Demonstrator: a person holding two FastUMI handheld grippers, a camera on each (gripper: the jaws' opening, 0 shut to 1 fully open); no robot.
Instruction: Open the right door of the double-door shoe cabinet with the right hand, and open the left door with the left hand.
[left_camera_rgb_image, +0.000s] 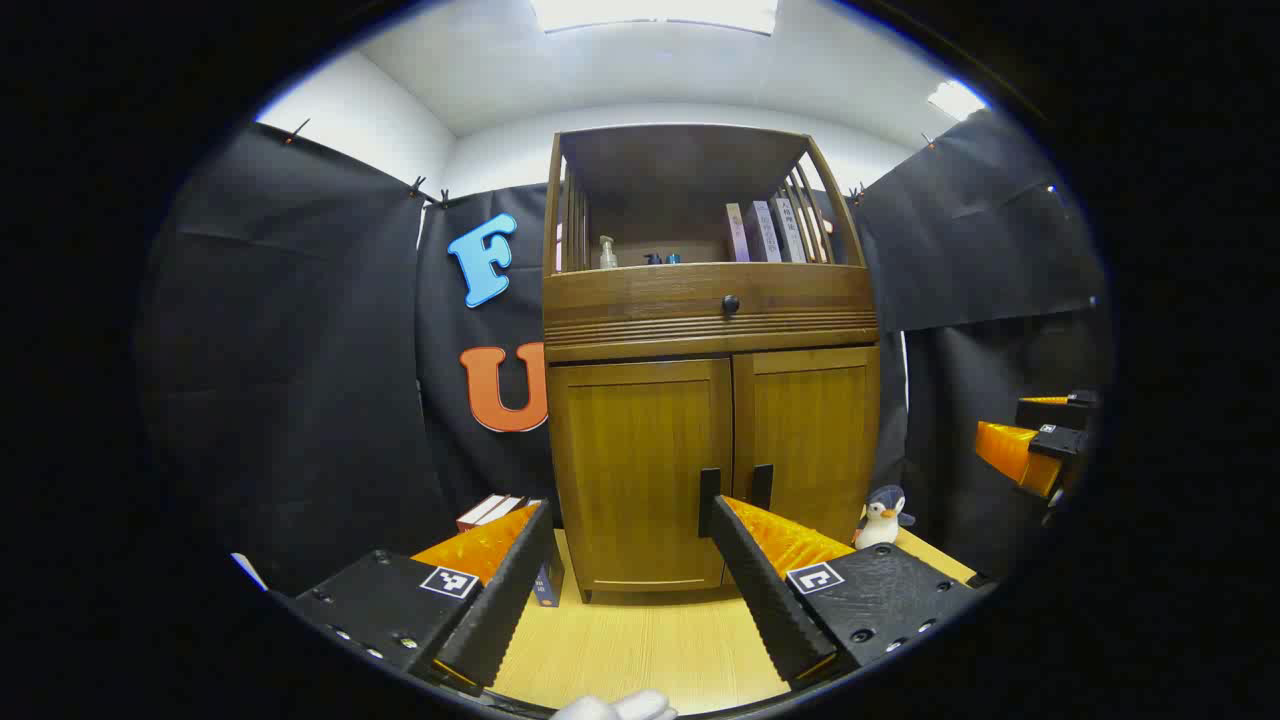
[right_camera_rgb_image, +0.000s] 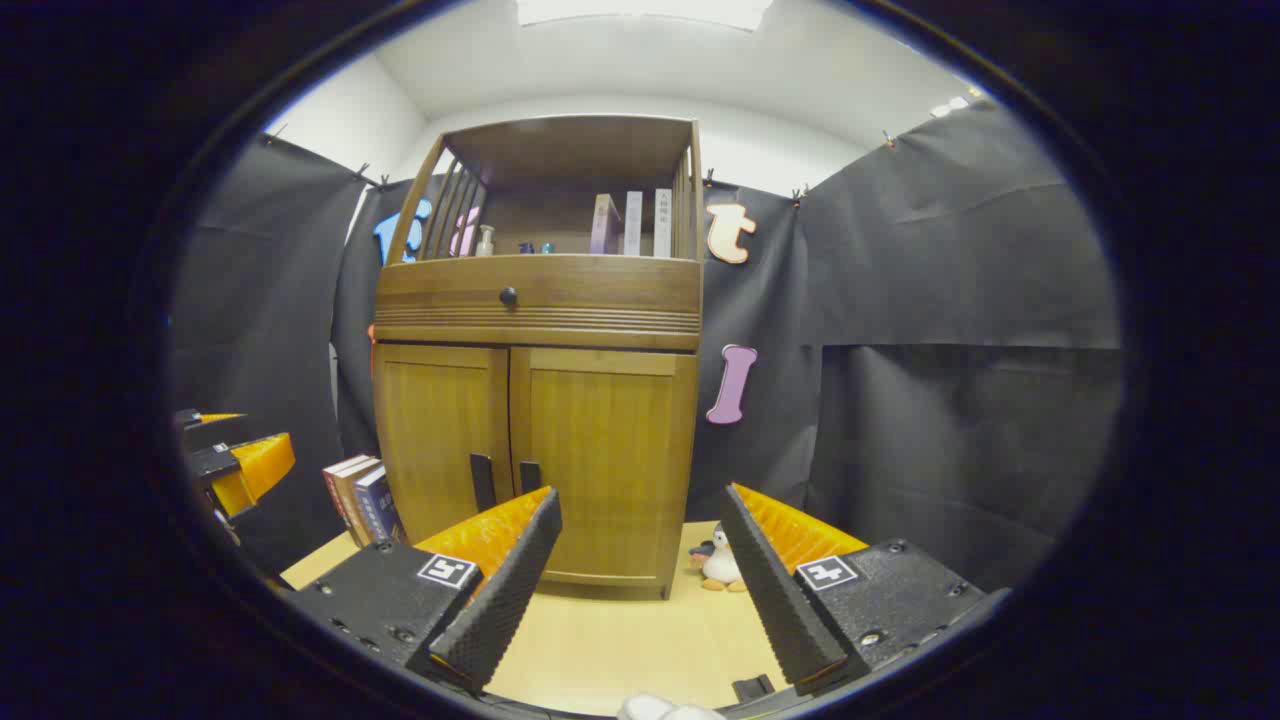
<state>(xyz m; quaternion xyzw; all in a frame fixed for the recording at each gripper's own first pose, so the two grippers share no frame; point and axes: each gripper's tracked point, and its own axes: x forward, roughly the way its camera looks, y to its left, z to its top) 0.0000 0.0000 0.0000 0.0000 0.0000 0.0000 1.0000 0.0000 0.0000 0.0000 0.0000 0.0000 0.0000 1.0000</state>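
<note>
Currently shoe cabinet stands on the table ahead, left door and right door both closed; left gripper and right gripper released, jaws spread, apart from handles; penguin toy just beside cabinet

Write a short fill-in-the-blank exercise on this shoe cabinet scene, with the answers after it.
1. Both doors of the shoe cabinet are ___.
2. The toy standing on the table beside the cabinet is a ___.
3. The fingers of the right hand-held gripper are spread ___, holding nothing.
4. The dark round knob sits on the ___ above the two doors.

Missing words: closed; penguin; open; drawer
</note>
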